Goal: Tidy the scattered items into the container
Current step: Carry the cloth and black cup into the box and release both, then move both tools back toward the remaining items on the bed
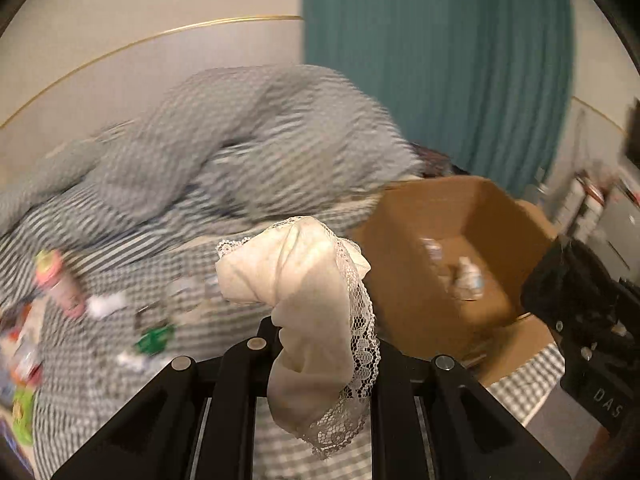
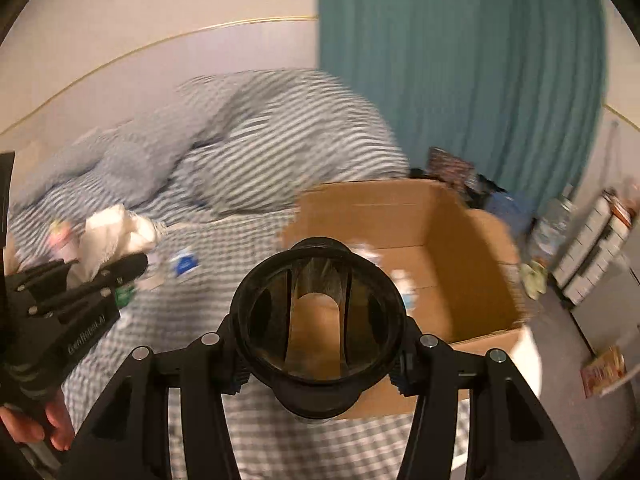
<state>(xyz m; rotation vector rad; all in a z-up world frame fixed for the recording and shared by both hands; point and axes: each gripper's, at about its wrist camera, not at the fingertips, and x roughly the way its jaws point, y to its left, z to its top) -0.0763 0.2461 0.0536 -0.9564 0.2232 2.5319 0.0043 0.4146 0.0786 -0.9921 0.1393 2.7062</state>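
My left gripper point(image 1: 316, 344) is shut on a cream cloth with lace trim point(image 1: 308, 280), held above the checked bed to the left of the open cardboard box point(image 1: 480, 216). The same cloth point(image 2: 116, 232) and left gripper point(image 2: 100, 272) show at the left of the right wrist view. My right gripper point(image 2: 320, 356) is shut on a black round dive mask point(image 2: 318, 316), held just in front of the box point(image 2: 460, 240). Small bottles point(image 1: 468, 276) lie inside the box. A pink tube point(image 1: 60, 280) and small packets point(image 1: 154, 338) lie scattered on the bed at left.
A striped duvet point(image 1: 248, 140) is heaped behind the box. A teal curtain point(image 1: 440, 60) hangs at the back right. Water bottles point(image 2: 554, 220), white boxes point(image 2: 592, 252) and a packet point(image 2: 604, 370) sit on the floor to the right of the bed.
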